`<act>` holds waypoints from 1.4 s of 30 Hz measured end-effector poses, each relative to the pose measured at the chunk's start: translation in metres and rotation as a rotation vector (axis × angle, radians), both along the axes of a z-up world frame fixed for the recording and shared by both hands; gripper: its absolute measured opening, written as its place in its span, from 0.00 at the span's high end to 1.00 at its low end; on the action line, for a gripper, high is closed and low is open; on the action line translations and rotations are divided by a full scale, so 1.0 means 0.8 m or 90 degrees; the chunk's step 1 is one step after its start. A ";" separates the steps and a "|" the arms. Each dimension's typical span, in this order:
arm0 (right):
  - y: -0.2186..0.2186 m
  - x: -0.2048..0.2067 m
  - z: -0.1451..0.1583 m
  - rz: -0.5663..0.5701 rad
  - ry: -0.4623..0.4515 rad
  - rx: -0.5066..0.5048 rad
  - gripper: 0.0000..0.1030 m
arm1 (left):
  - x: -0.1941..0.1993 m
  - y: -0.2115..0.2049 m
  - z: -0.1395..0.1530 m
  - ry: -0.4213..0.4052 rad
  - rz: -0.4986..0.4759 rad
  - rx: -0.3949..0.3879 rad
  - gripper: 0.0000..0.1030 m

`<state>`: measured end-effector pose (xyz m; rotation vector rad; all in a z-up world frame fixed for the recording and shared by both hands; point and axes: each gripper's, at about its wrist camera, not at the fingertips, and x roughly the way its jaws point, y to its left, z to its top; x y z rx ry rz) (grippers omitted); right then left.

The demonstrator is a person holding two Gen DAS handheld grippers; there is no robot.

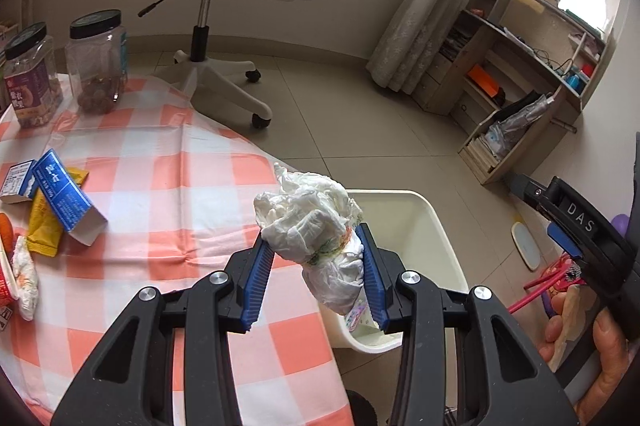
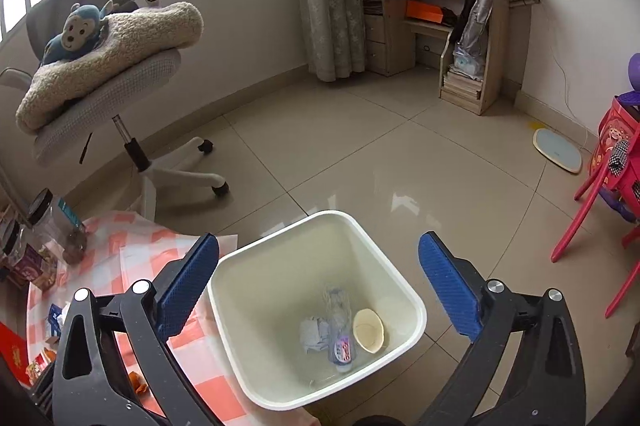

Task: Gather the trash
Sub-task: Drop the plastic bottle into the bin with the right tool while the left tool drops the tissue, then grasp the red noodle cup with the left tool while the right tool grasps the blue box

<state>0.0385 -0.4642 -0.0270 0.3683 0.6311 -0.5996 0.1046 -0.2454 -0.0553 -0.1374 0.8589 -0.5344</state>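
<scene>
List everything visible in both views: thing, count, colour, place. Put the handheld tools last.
crumpled tissue wad: one, white, gripped above the bin's edge
plastic waste bin: one, cream, on the floor beside the table, trash inside
checked tablecloth: one, orange and white, on the table
cardboard boxes: two, blue, on the cloth
lidded plastic jars: two, clear, at the table's far edge
swivel chair: one, grey, with a cream blanket
left tool: shut on the wad
right tool: open, above the bin
</scene>
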 end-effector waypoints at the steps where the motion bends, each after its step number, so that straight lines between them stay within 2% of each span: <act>1: -0.004 -0.003 0.002 -0.006 -0.006 0.001 0.07 | -0.001 -0.009 0.000 0.001 -0.006 0.000 0.60; 10: -0.043 -0.034 0.014 -0.072 -0.042 0.020 0.07 | 0.001 -0.089 -0.003 0.029 -0.066 -0.013 0.56; 13: -0.056 -0.045 0.015 -0.100 -0.055 0.027 0.07 | 0.005 -0.104 -0.004 0.047 -0.076 -0.013 0.44; 17: -0.063 -0.053 0.017 -0.118 -0.061 0.025 0.07 | 0.003 -0.097 0.000 0.038 -0.065 -0.004 0.32; 20: -0.050 -0.047 0.016 -0.113 -0.054 0.005 0.07 | 0.001 -0.080 0.006 0.018 -0.041 0.021 0.25; 24: -0.013 -0.037 0.018 -0.092 -0.045 -0.056 0.07 | -0.001 -0.043 0.023 -0.037 0.012 0.059 0.14; 27: 0.021 -0.028 0.018 -0.069 -0.038 -0.107 0.07 | -0.004 -0.013 0.034 -0.069 0.059 0.085 0.11; 31: 0.061 -0.022 0.020 -0.022 -0.050 -0.135 0.07 | -0.004 0.028 0.041 -0.099 0.118 0.115 0.09; 36: 0.106 -0.003 0.014 0.046 -0.035 -0.132 0.07 | 0.002 0.088 0.036 -0.090 0.172 0.121 0.07; 42: 0.168 0.026 -0.001 0.119 0.001 -0.159 0.07 | 0.004 0.149 0.023 -0.079 0.228 0.146 0.07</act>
